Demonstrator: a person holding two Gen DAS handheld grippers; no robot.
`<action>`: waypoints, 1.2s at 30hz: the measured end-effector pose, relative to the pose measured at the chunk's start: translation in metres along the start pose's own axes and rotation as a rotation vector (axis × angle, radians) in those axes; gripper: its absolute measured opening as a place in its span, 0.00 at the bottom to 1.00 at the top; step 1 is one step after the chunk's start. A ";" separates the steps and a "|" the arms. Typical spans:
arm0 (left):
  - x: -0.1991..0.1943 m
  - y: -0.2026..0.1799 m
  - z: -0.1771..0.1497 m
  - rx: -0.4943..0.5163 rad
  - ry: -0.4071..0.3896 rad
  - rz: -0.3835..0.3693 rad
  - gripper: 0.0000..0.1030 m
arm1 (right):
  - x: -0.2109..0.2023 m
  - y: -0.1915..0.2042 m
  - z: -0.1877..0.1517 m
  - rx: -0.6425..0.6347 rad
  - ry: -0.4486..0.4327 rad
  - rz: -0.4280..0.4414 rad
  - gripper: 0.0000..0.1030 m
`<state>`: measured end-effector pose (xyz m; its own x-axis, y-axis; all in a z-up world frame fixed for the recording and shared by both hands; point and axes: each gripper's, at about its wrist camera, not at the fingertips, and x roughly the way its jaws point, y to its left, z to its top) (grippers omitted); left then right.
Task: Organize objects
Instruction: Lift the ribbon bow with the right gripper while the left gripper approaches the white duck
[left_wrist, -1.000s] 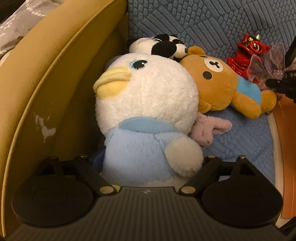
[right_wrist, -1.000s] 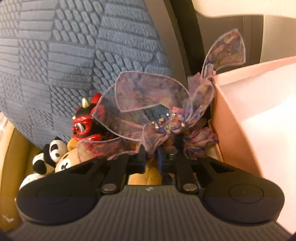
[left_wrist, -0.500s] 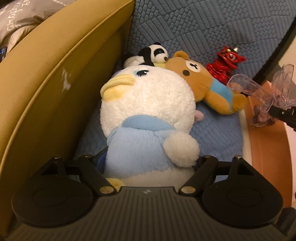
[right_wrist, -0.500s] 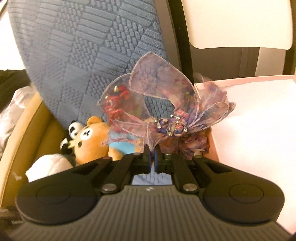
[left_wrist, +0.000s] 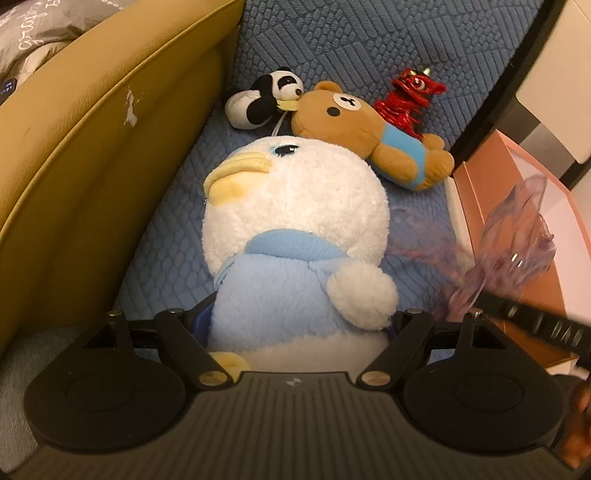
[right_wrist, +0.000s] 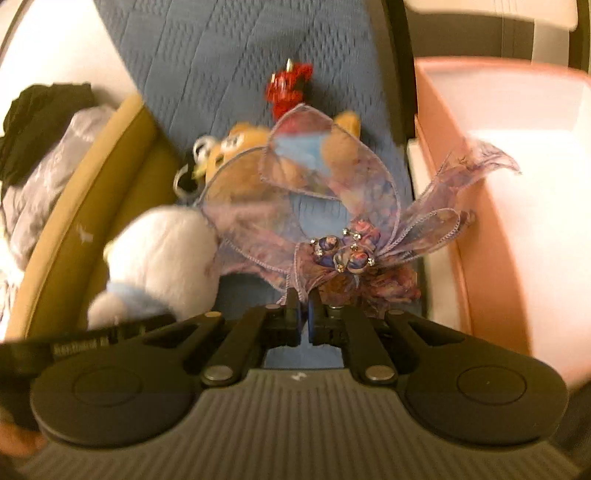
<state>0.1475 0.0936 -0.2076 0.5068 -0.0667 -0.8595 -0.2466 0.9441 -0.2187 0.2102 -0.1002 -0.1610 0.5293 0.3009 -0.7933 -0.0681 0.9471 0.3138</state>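
Bow (right_wrist: 347, 236) sat clamped in the right gripper (right_wrist: 303, 317), pink box (right_wrist: 517, 192) at two o'clock; left gripper (left_wrist: 301, 325) clasped the duck plush (left_wrist: 295, 236).

Surface: a blue quilted cushion (left_wrist: 177, 236) is carrying the toys, sitting beside a tan leather armrest (left_wrist: 92, 147).
Far end: a panda plush (left_wrist: 258, 99) is lying against a brown bear plush (left_wrist: 369, 133); a red lion-dance toy (left_wrist: 410, 99) is sitting just beside the bear.
Right edge: a pink box (left_wrist: 476, 199) is bordering the cushion.
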 end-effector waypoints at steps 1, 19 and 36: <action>-0.001 0.000 -0.002 0.003 0.001 0.001 0.81 | -0.001 -0.002 -0.004 0.002 0.009 -0.001 0.07; 0.009 -0.008 -0.012 0.027 0.059 0.008 0.82 | -0.022 -0.005 -0.026 -0.109 0.053 -0.073 0.59; 0.020 -0.006 -0.007 0.013 0.080 0.005 0.86 | 0.033 -0.012 -0.015 -0.290 -0.021 -0.210 0.68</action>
<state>0.1532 0.0845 -0.2266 0.4376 -0.0873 -0.8949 -0.2381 0.9485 -0.2090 0.2153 -0.0995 -0.1987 0.5742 0.0964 -0.8130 -0.1913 0.9814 -0.0188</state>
